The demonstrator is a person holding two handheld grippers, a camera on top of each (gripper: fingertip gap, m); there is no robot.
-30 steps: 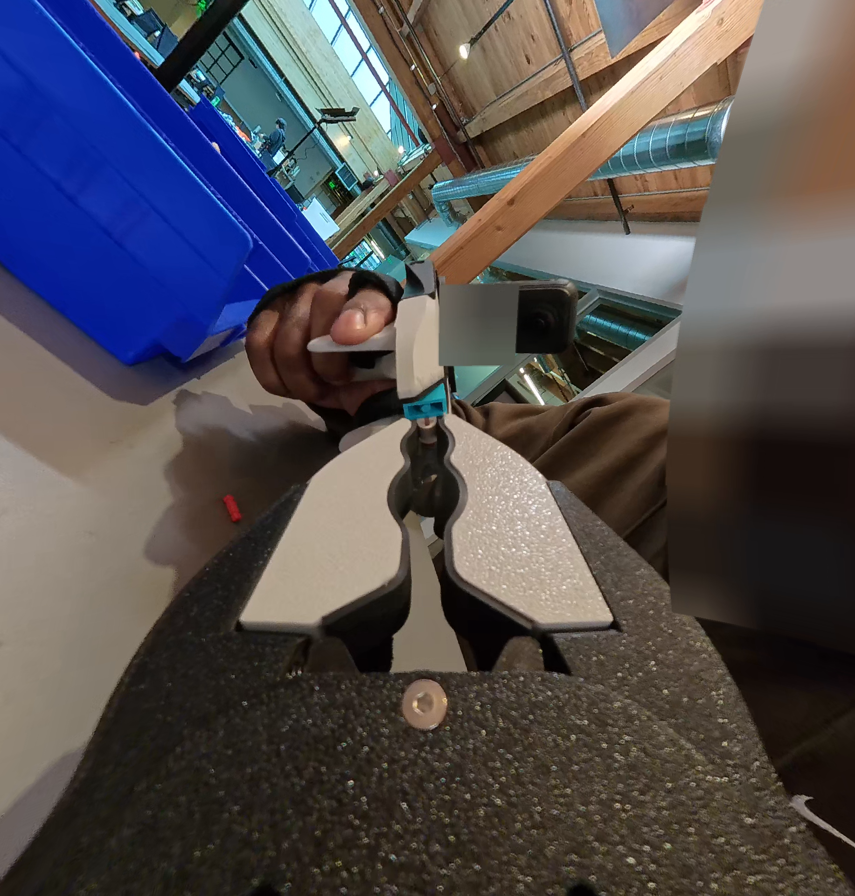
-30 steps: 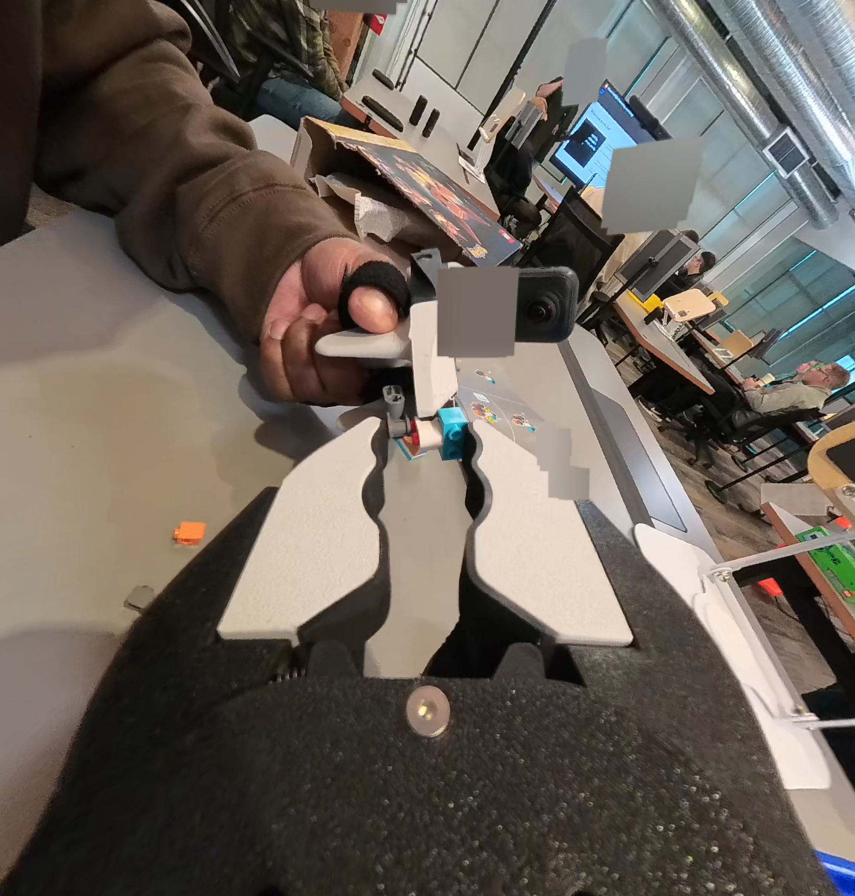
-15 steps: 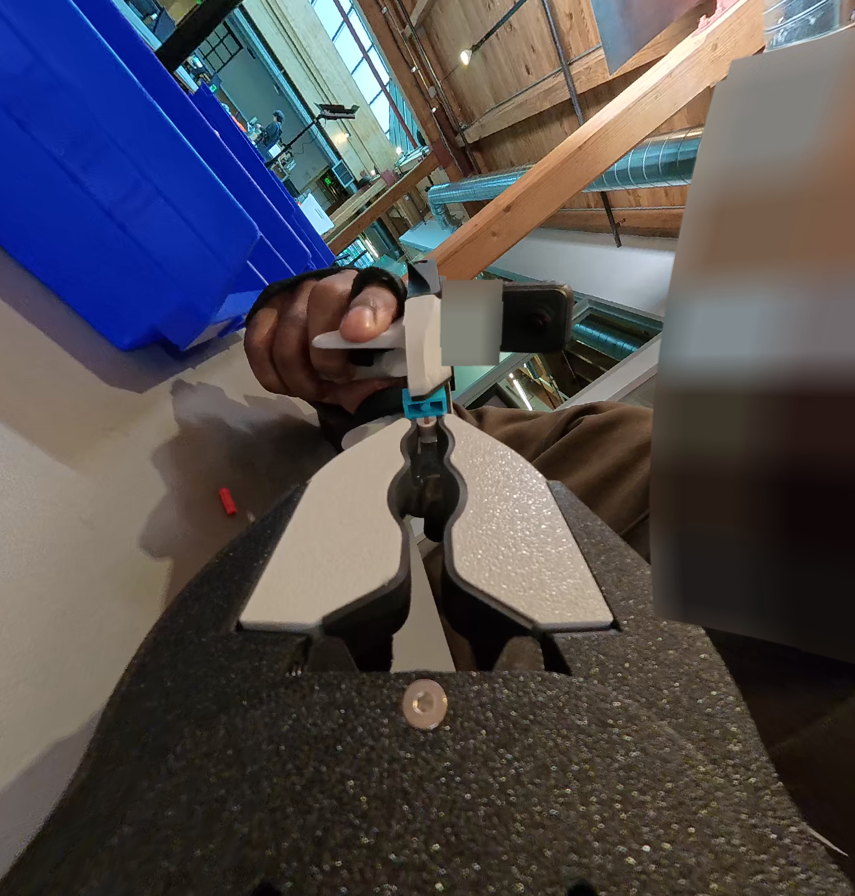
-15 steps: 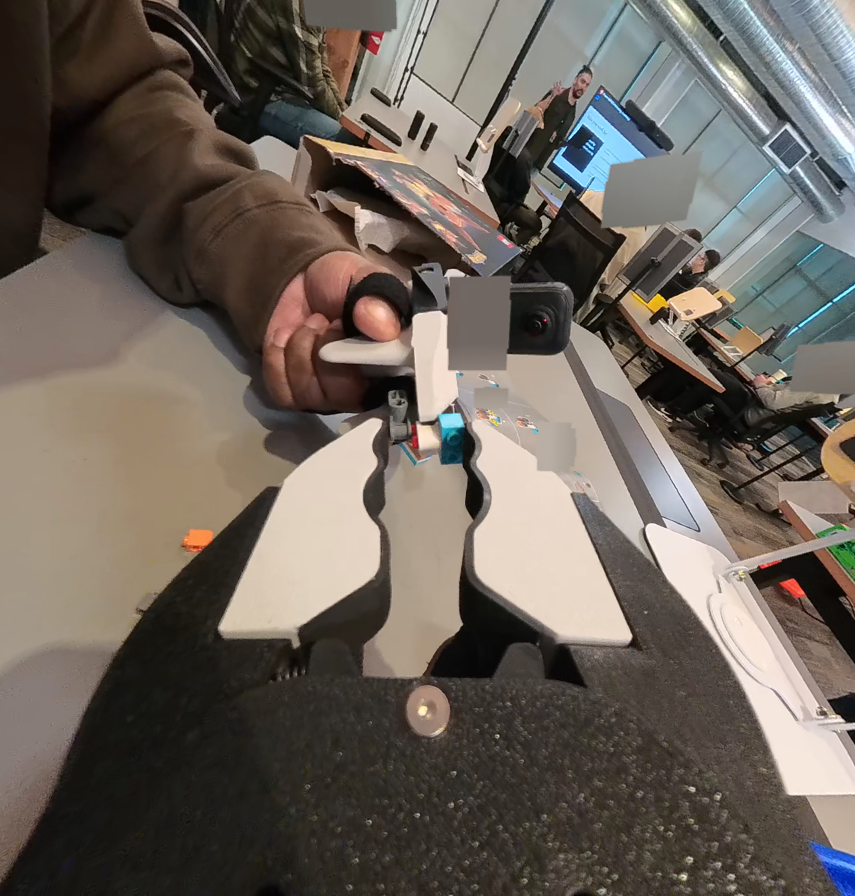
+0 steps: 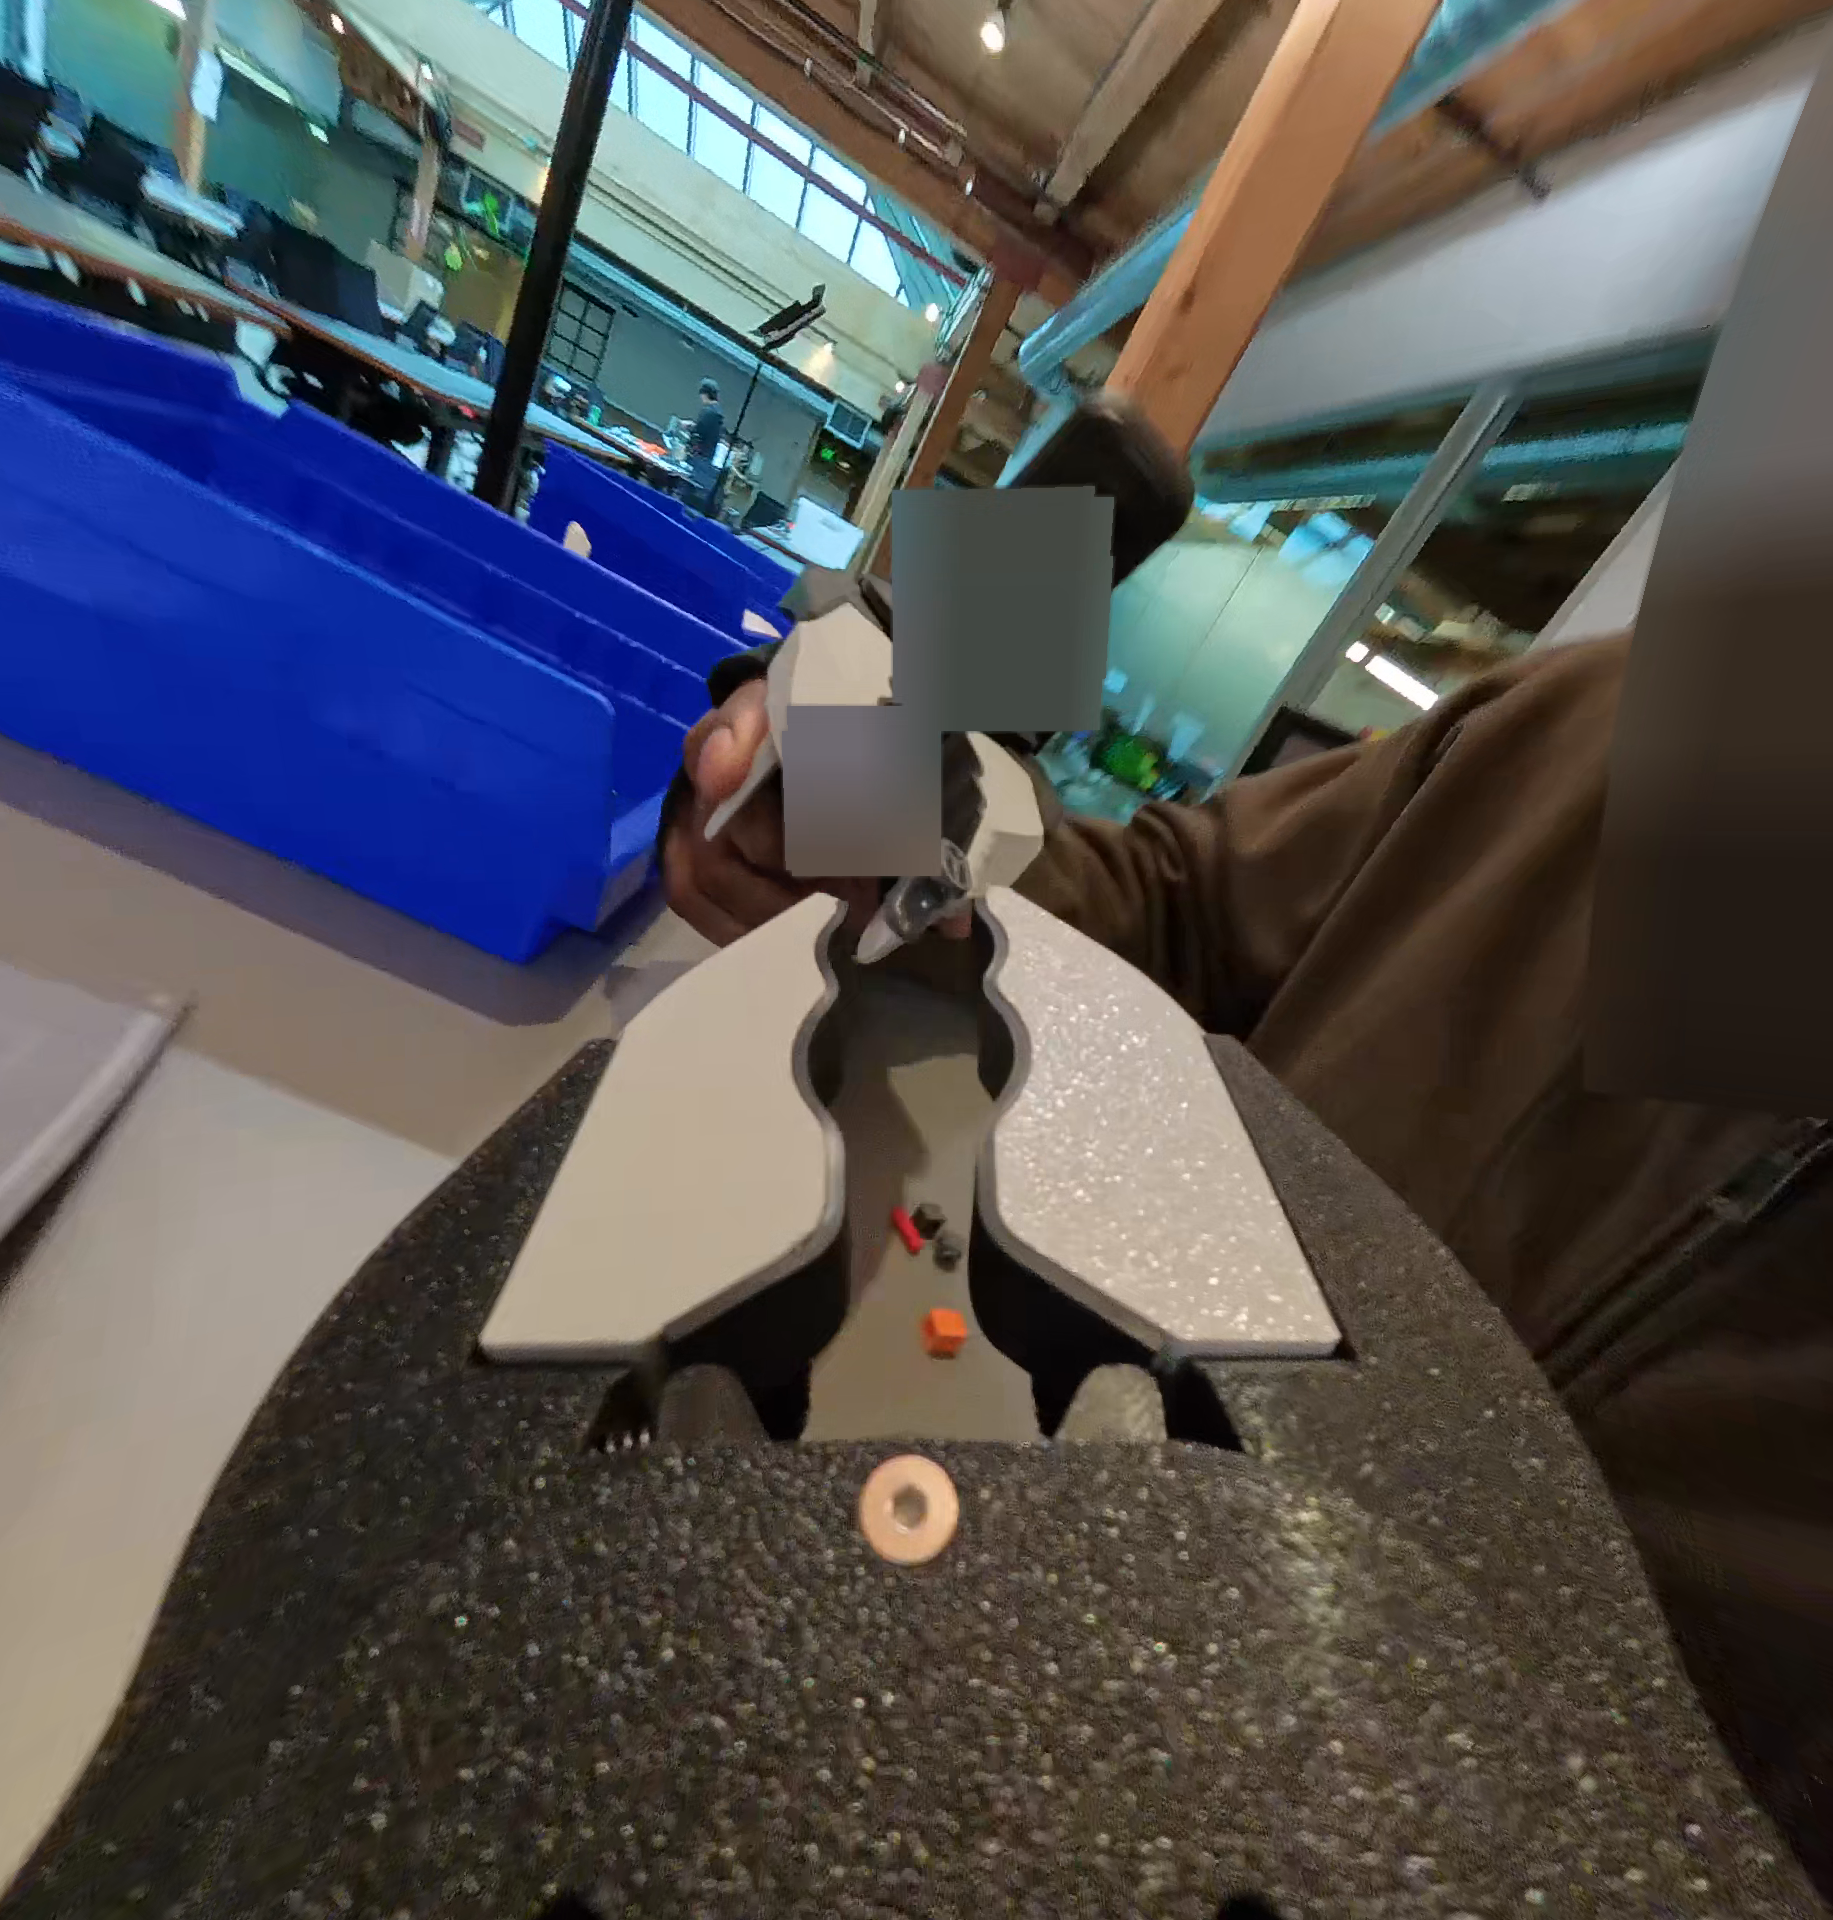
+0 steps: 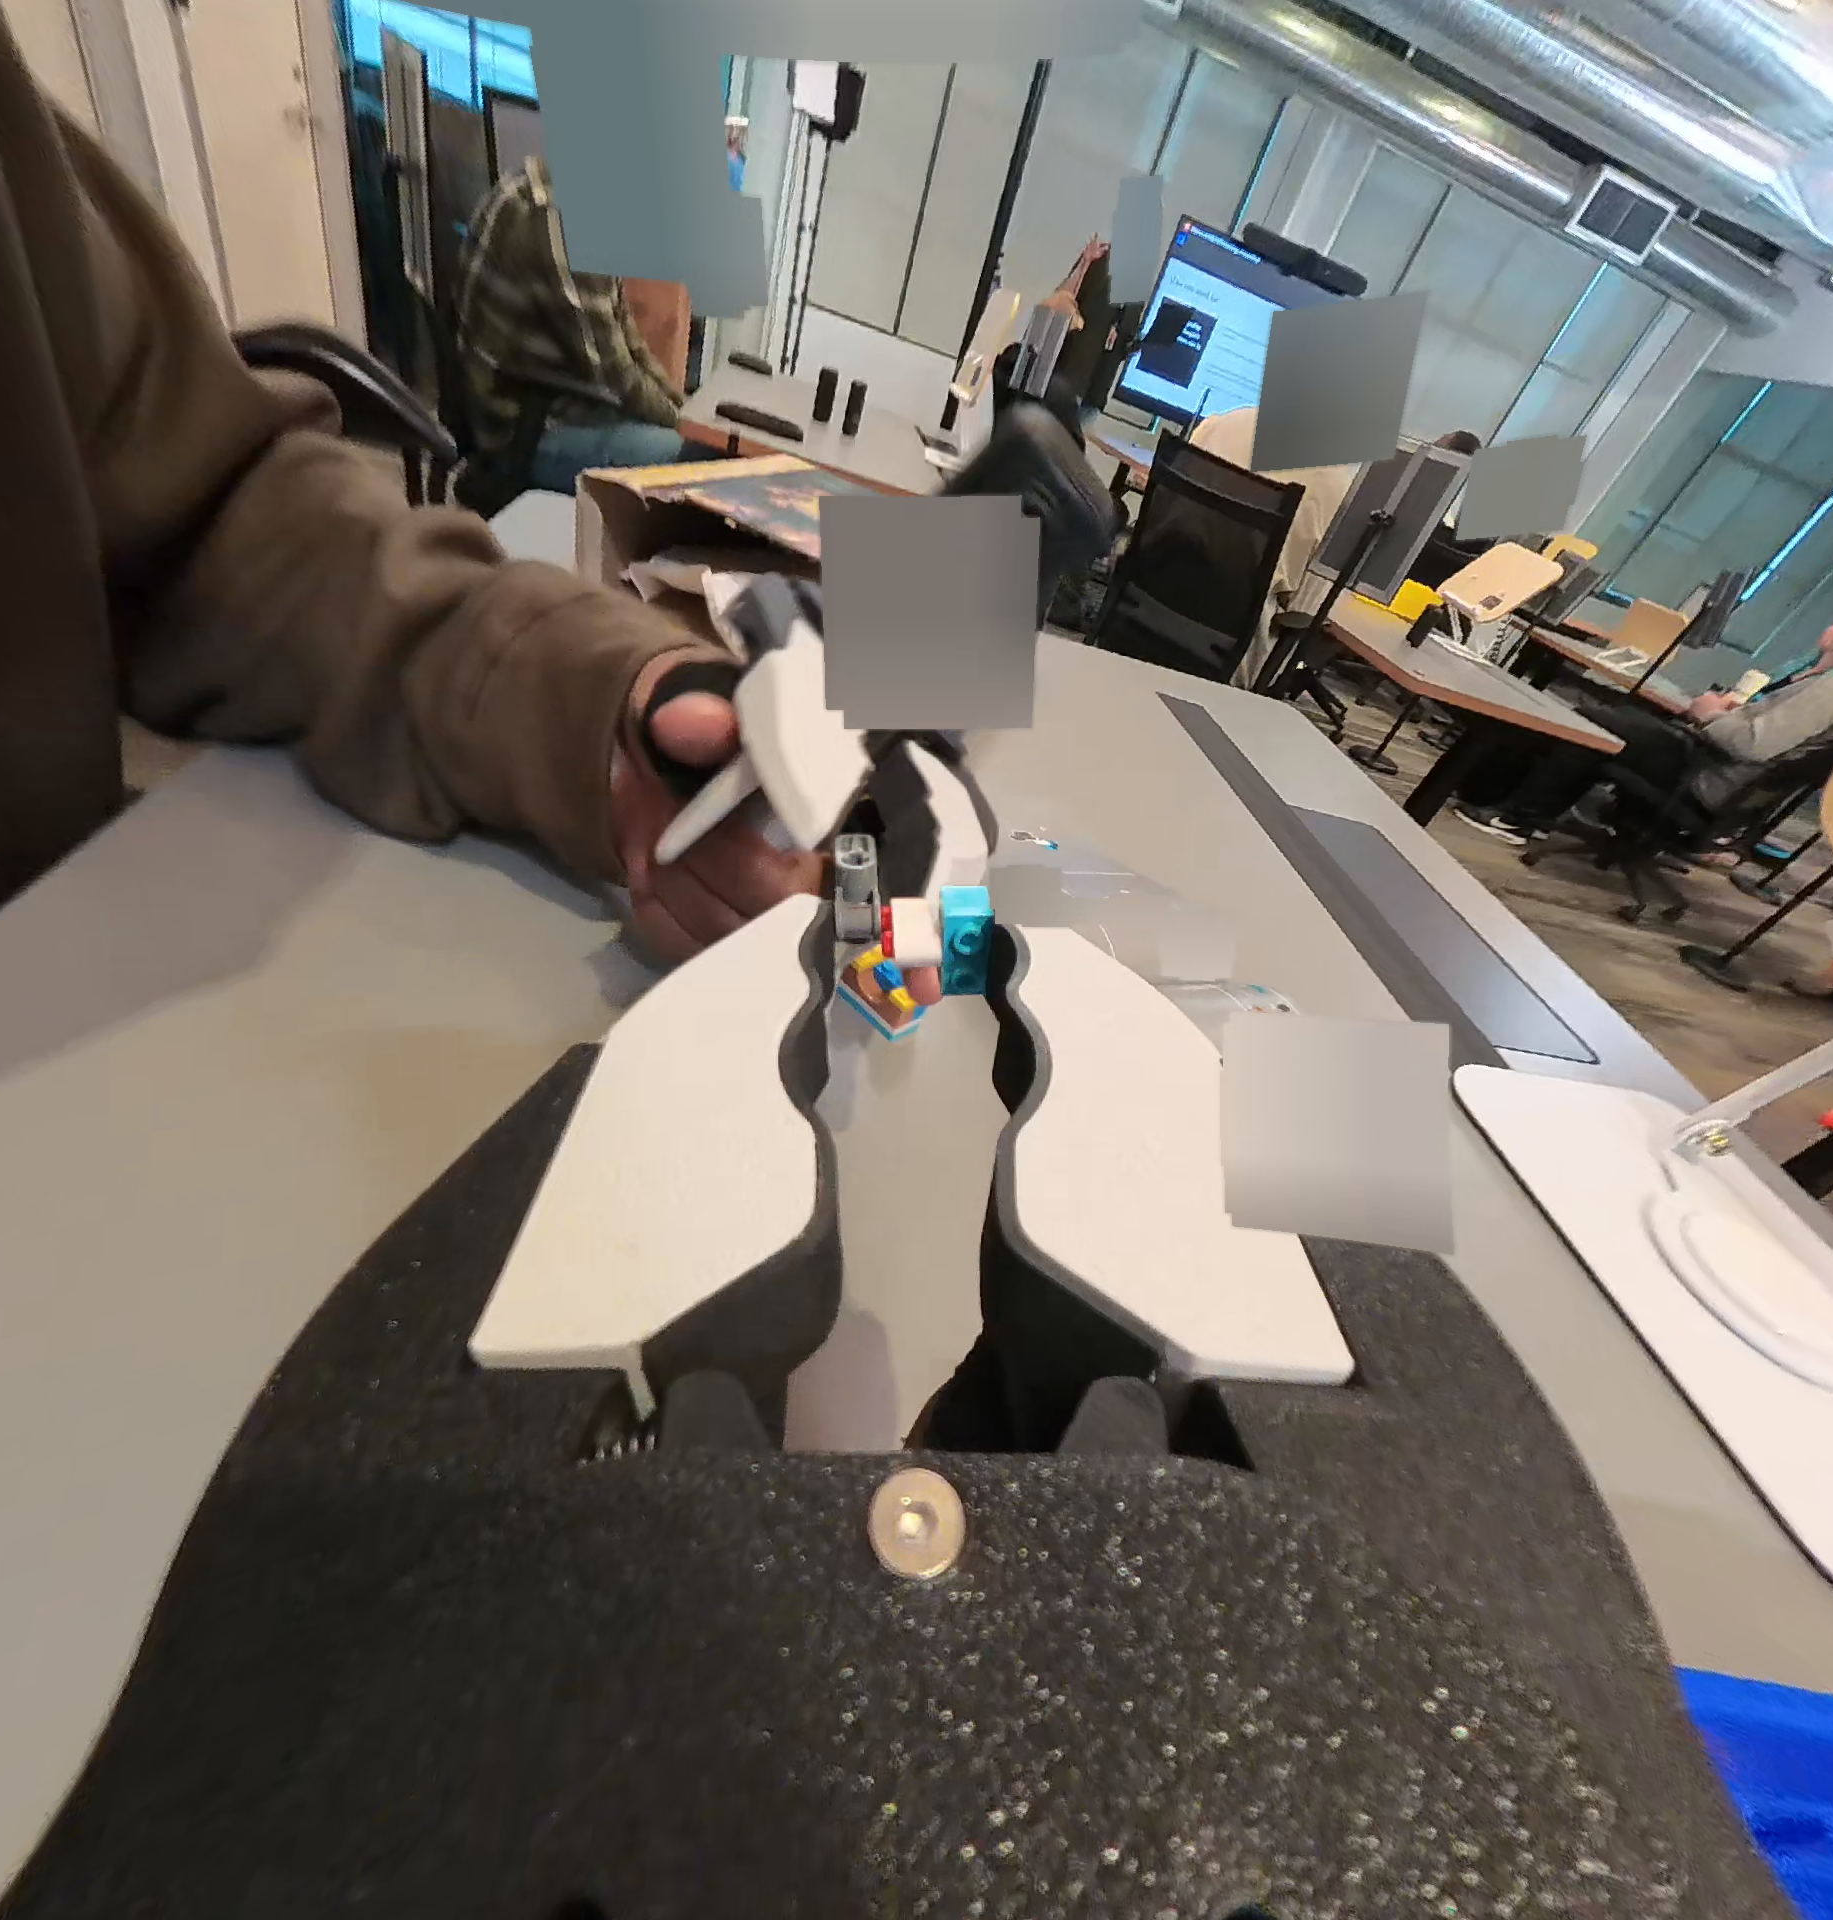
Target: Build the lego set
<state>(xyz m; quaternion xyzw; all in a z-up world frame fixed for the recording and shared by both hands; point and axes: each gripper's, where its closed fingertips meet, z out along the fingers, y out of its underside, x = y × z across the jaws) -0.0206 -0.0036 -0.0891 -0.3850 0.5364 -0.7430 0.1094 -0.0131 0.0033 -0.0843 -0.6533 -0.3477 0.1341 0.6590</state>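
My right gripper (image 6: pixel 912 930) is shut on a small lego assembly (image 6: pixel 917 935): a grey connector, a red and a white piece, and a cyan brick, held above the grey table (image 6: pixel 268 1039). My left gripper (image 5: pixel 912 914) is open and empty, its fingers well apart. Between its fingers on the table lie a red piece (image 5: pixel 905 1229), small black pieces (image 5: pixel 938 1236) and an orange piece (image 5: pixel 943 1332). The left gripper also shows in the right wrist view (image 6: pixel 818 748), just beyond the assembly and blurred. The right gripper shows in the left wrist view (image 5: pixel 891 769), just beyond my left fingertips.
Blue bins (image 5: pixel 268 675) stand along the far left of the table. A cardboard box (image 6: pixel 683 509) sits at the back. A white base plate (image 6: pixel 1670 1299) lies at the right, a printed sheet (image 6: pixel 876 1013) under the assembly, and a grey mat (image 5: pixel 29 1070) at the left. Both grippers' tips are close together, under 4 cm apart.
My left gripper has opened, let go of the assembly and tilted down over the loose pieces. My right gripper still holds the assembly.
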